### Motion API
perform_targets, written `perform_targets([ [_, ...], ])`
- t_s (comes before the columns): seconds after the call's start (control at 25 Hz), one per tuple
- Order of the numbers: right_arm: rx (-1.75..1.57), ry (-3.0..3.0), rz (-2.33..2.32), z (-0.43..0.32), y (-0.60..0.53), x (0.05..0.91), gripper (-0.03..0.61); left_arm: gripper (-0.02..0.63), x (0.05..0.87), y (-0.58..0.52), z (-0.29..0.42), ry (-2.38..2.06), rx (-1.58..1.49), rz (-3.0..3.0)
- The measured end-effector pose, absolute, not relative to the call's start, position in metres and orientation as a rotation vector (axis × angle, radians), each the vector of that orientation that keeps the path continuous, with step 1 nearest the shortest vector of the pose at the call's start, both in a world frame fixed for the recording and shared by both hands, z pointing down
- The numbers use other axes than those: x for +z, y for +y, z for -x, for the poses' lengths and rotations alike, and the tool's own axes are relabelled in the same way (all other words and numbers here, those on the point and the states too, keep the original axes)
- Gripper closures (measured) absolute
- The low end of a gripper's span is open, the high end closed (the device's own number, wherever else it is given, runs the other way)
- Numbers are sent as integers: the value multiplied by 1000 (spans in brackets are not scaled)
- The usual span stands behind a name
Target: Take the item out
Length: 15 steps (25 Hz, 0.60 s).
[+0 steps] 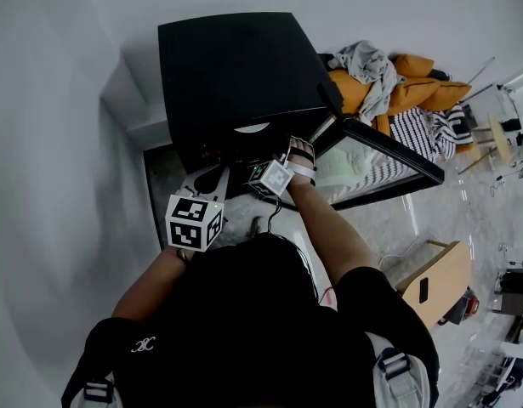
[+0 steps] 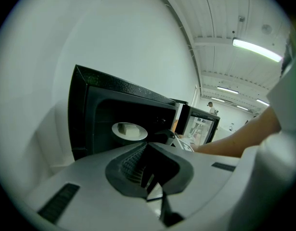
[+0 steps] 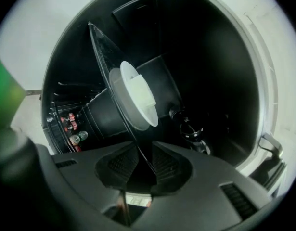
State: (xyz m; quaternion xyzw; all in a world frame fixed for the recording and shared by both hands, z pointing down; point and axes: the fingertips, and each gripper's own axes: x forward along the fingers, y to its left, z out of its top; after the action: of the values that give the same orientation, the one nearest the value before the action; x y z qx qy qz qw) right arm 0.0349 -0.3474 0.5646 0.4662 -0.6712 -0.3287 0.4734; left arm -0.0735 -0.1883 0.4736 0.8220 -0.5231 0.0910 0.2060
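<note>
A black microwave stands with its door swung open to the right. In its cavity a white plate carries a pale block and rests on a clear glass tray. My right gripper reaches into the cavity, and its jaws are shut on the near rim of the glass tray. In the head view the right gripper sits at the oven mouth. My left gripper hangs outside, low at the front left, jaws shut with nothing between them; the head view shows this left gripper beside the right one.
A white wall runs behind and left of the microwave. Beyond the open door stands a sofa with orange cushions and clothes. A wooden box is on the floor at the right. The turntable hub shows on the cavity floor.
</note>
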Motion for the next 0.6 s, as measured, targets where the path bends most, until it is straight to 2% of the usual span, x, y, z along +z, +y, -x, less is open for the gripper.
perform_targets([
  [0.6,-784,-1630,-1146,-48,-318,560,488,604,485,-192,67,-1426,292,-2258],
])
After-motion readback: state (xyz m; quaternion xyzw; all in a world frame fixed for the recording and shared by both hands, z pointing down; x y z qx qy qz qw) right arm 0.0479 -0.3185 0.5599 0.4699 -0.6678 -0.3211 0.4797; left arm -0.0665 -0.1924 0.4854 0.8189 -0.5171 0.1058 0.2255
